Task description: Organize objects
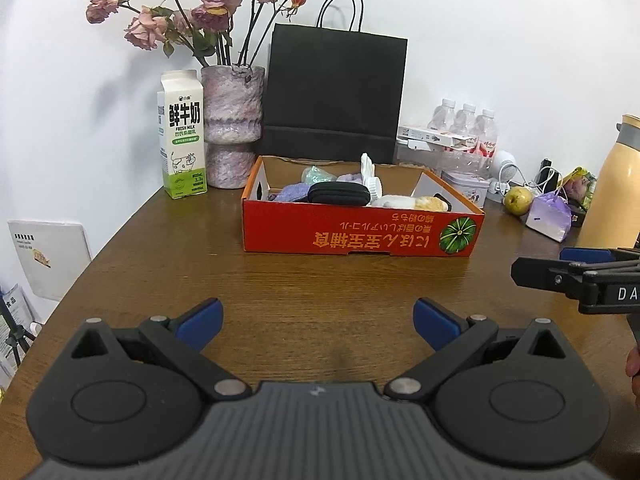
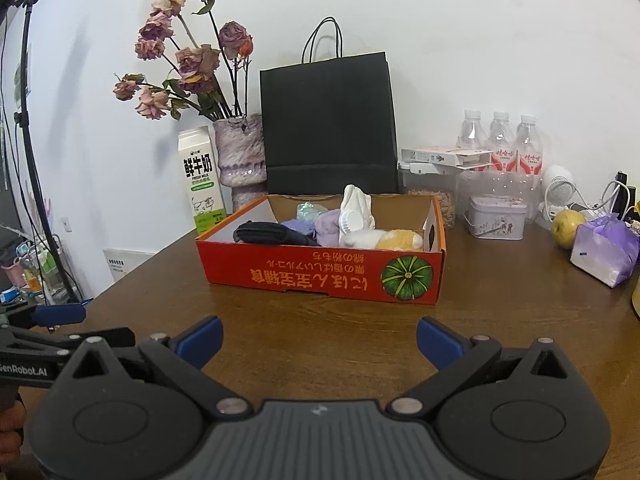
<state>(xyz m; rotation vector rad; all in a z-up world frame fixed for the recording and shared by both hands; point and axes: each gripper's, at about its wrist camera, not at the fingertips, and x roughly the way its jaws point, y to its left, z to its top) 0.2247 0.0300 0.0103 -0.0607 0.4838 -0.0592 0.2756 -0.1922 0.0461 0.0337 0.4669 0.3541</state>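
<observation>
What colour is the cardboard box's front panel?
Red-orange with yellow lettering and a green pumpkin picture; the cardboard box shows best in the right wrist view.

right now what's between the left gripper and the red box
Only bare wooden table lies between the open left gripper and the red box, as the left wrist view shows.

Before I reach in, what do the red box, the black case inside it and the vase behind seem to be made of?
Red box: printed cardboard, matte; brown raw inner walls and folded flaps show.
Black case: looks like fabric-covered semi-rigid shell, dull weave, rounded edges; could be moulded foam.
Vase: probably ceramic or stone-look resin, with a rough, mottled purple-white surface and no shine.
</observation>
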